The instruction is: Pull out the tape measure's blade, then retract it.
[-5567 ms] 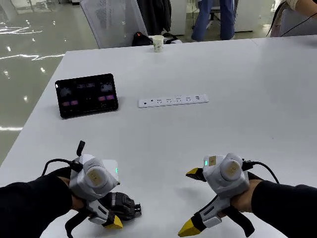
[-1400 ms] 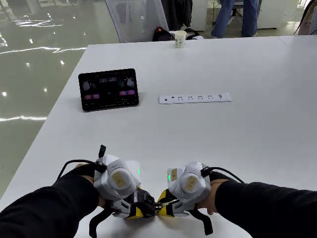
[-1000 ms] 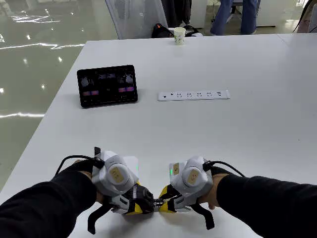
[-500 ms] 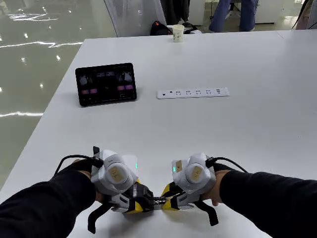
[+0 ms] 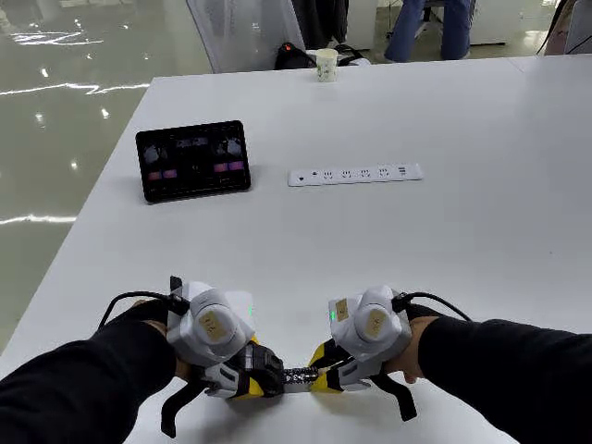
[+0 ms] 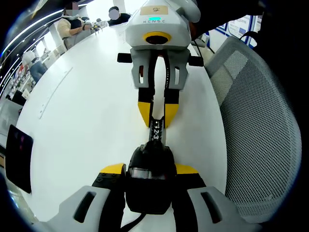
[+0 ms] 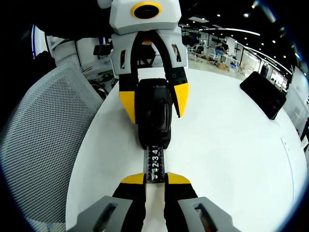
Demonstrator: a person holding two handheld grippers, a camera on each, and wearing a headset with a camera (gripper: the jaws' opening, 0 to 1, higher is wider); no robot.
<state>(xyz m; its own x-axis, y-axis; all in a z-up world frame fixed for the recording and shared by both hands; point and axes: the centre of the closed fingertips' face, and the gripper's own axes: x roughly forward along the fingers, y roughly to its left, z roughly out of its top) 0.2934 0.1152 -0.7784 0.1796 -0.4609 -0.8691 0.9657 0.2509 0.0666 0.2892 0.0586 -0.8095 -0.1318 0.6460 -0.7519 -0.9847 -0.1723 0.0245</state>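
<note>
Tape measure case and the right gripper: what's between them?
A short stretch of pulled-out blade, numbers showing, runs from the case to the right gripper; clearest in the right gripper view.

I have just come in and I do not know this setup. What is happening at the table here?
A person works at a white table with a gripper in each hand. The left gripper is shut on the case of a black tape measure. The right gripper pinches the tip of its blade. A short length of blade is out between them, showing the first few numbers. So the pull-out is under way, and retracting is not yet done.
</note>
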